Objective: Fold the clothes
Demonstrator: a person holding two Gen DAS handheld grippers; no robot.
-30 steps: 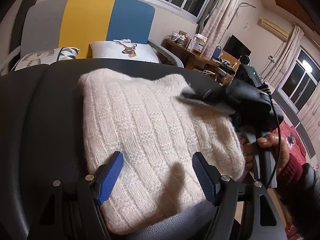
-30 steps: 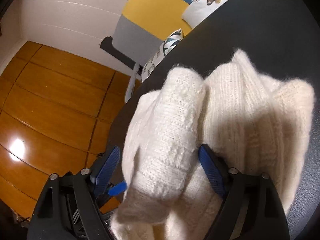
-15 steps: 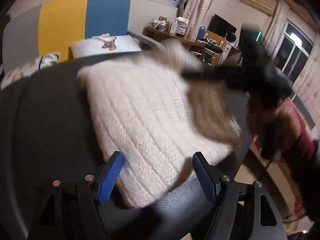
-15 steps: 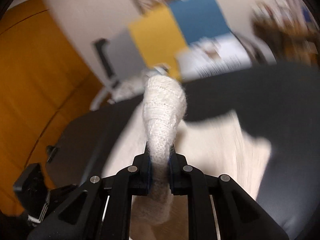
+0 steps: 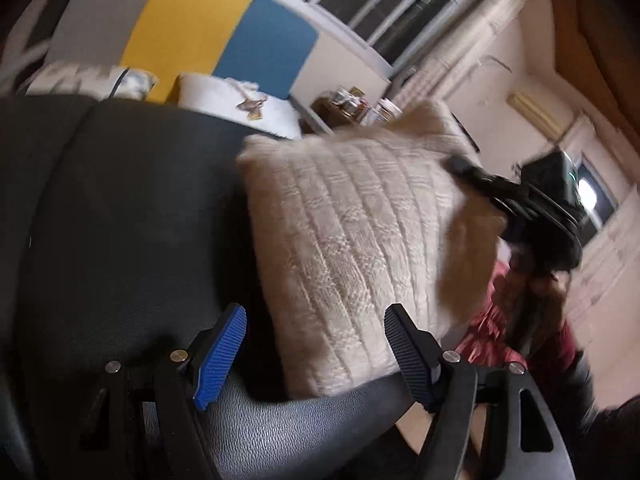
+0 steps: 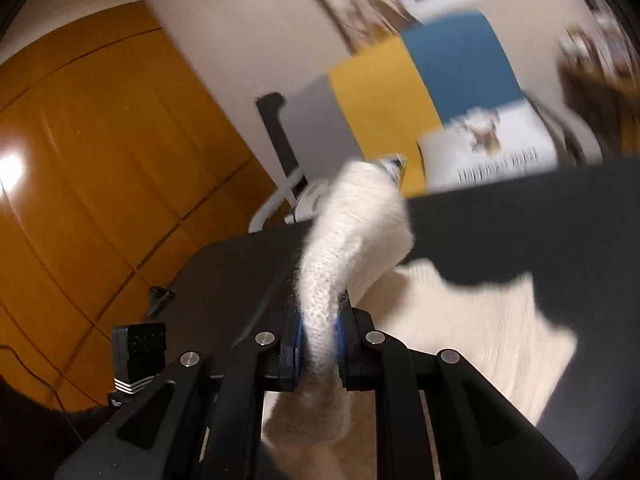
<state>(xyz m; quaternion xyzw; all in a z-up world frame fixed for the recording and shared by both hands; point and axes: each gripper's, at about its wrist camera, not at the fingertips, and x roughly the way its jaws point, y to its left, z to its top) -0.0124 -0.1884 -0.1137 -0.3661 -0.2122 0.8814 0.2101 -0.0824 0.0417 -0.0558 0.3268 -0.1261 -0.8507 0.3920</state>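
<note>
A folded cream knit sweater [image 5: 352, 240] lies on the black leather surface [image 5: 132, 208] near its right edge. My left gripper [image 5: 316, 354] is open and empty, its blue-padded fingers either side of the sweater's near corner without touching it. My right gripper [image 6: 318, 344] is shut on a thick fold of the sweater [image 6: 352, 232] and holds it lifted above the surface; the rest of the sweater [image 6: 480, 320] trails down to the right. In the left wrist view the right gripper [image 5: 468, 170] is at the sweater's far right corner, lifting it.
A grey, yellow and blue sofa back [image 5: 208, 36] with a white deer-print cushion [image 5: 236, 100] stands behind the black surface. An orange wooden wardrobe [image 6: 100, 160] is at the left. A cluttered desk [image 5: 356, 108] and windows are at the back.
My right gripper closed on the sweater's edge and has lifted it up off the surface. The left gripper stayed open and shifted left, so the sweater now sits further right in its view.
</note>
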